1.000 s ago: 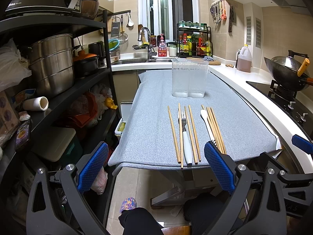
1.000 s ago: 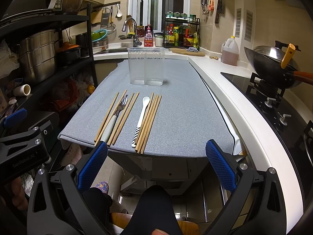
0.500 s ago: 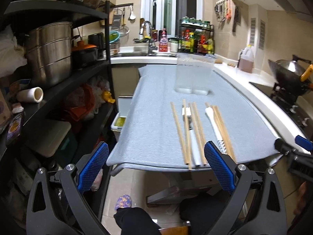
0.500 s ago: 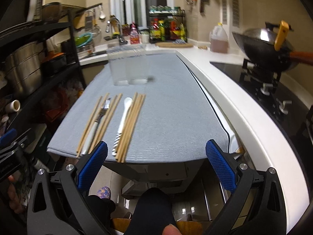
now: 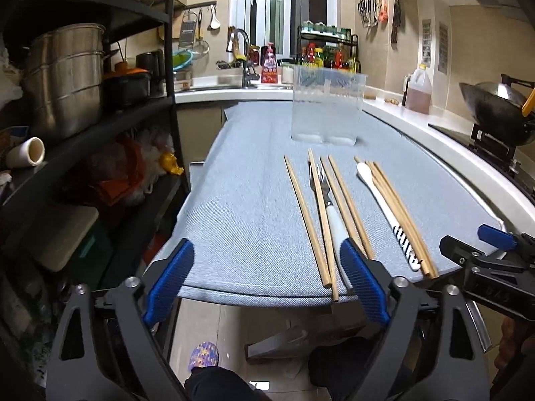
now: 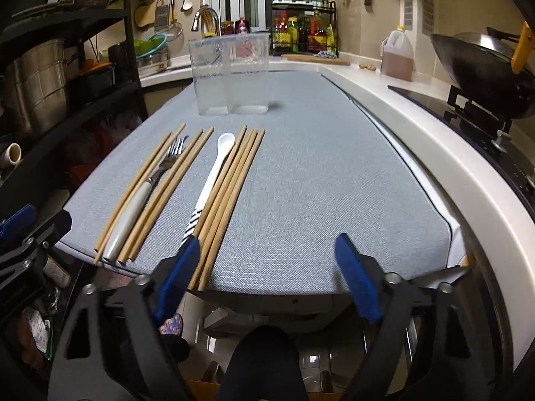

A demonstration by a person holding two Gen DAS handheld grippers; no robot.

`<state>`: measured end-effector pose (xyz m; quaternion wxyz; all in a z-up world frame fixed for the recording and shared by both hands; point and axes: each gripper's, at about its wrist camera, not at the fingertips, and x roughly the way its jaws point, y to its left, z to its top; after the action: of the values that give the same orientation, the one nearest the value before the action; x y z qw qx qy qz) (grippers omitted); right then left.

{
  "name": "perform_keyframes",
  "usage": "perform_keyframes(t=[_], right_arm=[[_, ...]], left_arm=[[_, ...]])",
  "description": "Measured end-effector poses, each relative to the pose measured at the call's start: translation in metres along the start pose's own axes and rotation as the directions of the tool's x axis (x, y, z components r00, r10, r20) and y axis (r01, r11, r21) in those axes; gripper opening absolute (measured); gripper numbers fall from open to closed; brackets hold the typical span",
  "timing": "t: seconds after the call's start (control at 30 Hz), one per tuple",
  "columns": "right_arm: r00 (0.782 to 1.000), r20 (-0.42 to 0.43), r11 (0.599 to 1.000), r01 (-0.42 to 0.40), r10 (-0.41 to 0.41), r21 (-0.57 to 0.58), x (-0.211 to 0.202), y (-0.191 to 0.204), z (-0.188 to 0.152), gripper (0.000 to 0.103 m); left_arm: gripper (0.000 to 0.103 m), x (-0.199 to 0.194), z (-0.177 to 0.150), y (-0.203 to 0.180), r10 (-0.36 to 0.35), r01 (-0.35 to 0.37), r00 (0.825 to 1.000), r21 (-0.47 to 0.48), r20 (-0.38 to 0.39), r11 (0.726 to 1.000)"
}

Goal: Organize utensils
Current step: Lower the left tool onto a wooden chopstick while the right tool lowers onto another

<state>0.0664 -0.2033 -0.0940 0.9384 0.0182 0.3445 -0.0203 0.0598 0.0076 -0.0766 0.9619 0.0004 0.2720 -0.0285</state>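
From the left wrist view, the left gripper is seen with jaws spread at the near edge of the grey surface, its right pad overlapping the fork handle. Wooden chopsticks flank the fork. A clear 2-compartment container stands beyond.

From the right wrist view, the right gripper is seen with jaws spread, nothing held; its left pad covers the near ends of the white spoon and 4 chopsticks. A wok sits at right.

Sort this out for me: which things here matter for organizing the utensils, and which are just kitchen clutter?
For the job:
- chopsticks
- fork
- spoon
- clear two-compartment holder, standing beyond them on the gray mat
- left gripper and right gripper, both open

Lying about:
- wok
- oil jug
- steel pot
- condiment rack
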Motion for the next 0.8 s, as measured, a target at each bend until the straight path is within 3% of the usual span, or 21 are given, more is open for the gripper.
perform_keyframes(t=[0.13, 0.53, 0.8], right_arm=[[1.000, -0.016, 1.000, -0.009, 0.009, -0.006, 0.008, 0.002, -0.007, 0.065], [0.999, 0.005, 0.999, -0.038, 0.038, -0.001, 0.007, 0.007, -0.008, 0.065], [1.000, 0.011, 0.999, 0.024, -0.024, -0.030, 0.008, 0.007, -0.008, 0.067]], left_arm=[[0.075, 0.010, -0.005, -0.005, -0.003, 0.004, 1.000, 0.024, -0.009, 1.000], [0.074, 0.016, -0.010, -0.003, -0.006, 0.006, 1.000, 0.016, -0.016, 1.000], [0.074, 0.022, -0.012, 0.000, 0.012, -0.011, 0.999, 0.023, -0.033, 1.000]])
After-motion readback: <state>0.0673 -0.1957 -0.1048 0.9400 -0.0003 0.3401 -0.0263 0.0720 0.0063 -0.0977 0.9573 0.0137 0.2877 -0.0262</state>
